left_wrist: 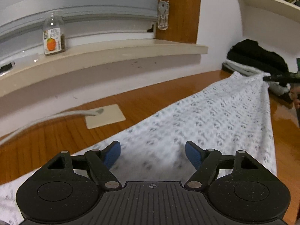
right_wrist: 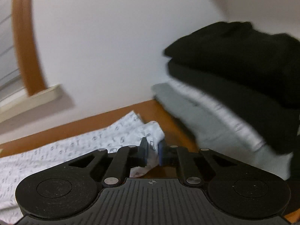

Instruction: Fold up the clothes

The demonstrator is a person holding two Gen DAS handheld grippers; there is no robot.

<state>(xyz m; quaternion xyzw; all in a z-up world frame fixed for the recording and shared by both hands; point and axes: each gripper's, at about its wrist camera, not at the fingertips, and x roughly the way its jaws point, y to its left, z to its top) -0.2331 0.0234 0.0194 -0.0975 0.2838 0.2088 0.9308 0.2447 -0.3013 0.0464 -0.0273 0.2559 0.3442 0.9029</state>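
On the wooden bench (left_wrist: 56,135), the right gripper (right_wrist: 152,151) pinches a patterned cloth's (left_wrist: 215,120) corner while the left gripper (left_wrist: 152,154) hovers open; even tension should keep the fold square.

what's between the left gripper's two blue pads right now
Only the white patterned cloth, lying flat below the open left gripper; nothing is pinched. The left wrist view shows this.
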